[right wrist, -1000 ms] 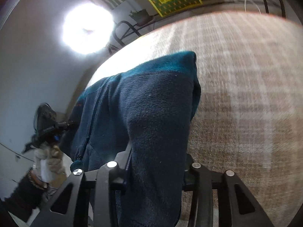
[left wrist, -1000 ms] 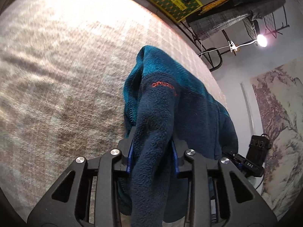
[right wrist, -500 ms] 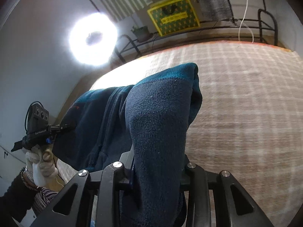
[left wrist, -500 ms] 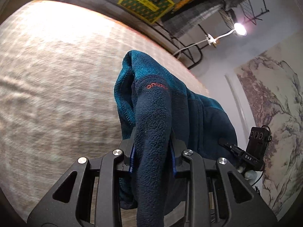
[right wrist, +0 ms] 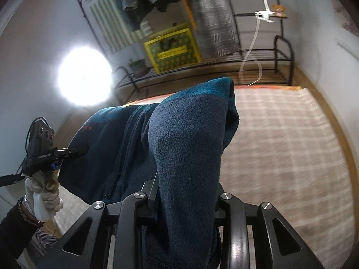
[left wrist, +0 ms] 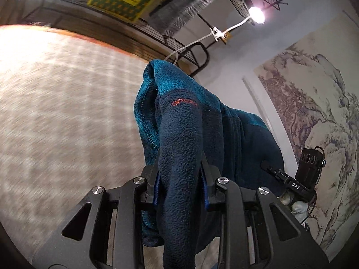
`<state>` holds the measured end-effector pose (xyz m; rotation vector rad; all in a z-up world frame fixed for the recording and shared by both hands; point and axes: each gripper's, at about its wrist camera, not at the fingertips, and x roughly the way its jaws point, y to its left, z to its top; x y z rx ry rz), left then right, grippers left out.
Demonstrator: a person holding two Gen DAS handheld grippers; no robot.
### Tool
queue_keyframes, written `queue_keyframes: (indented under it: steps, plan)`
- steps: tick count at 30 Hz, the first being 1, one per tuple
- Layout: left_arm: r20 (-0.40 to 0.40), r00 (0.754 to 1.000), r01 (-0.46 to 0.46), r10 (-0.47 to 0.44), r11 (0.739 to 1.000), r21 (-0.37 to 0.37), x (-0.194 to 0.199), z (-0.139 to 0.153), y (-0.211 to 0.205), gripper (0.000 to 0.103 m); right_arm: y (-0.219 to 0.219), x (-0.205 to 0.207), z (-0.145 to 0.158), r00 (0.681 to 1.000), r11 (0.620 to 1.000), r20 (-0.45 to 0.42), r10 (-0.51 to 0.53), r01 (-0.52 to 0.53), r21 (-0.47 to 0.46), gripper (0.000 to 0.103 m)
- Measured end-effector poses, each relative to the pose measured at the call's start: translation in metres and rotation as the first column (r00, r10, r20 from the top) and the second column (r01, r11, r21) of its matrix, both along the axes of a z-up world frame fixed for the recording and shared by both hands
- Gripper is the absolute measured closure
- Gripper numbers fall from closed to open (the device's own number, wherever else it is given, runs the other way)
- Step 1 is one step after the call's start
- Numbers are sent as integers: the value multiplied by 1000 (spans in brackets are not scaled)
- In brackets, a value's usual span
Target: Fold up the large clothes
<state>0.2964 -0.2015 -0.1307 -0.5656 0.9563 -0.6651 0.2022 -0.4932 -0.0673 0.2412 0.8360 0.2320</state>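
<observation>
The left gripper (left wrist: 180, 187) is clamped on a thick bunched fold of the navy and teal fleece jacket (left wrist: 186, 134), and the right gripper (right wrist: 186, 192), whose jaws have just been closing, pinches another fold of it (right wrist: 188, 139). The garment hangs between the two tools, lifted clear above the plaid-covered surface (right wrist: 291, 145). It looks soft, bulky and limp, likely light but prone to sagging, so holds near the shoulder seams or hem corners should suit best.

Fleece (left wrist: 186, 148) swallows both grippers' fingertips; its lower end runs off frame. Checked cloth (right wrist: 291, 157) smears into blur.
</observation>
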Motion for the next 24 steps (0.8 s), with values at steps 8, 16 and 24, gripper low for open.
queue_keyframes:
  steps: [8,16,24]
  plan:
    - [51,997,62,-62,998,3,60,6,-101,77,-84,41,2,994,994,39,-99,101,-35,75]
    - [94,993,71,-69,997,-8,134,-3,-183,78,-150,108,8,978,978,108,-177,187,-88,75]
    - [99,992,78,-84,995,62,187,-40,-232,80,-182,180,-32,974,969,105,-199,211,-126,75]
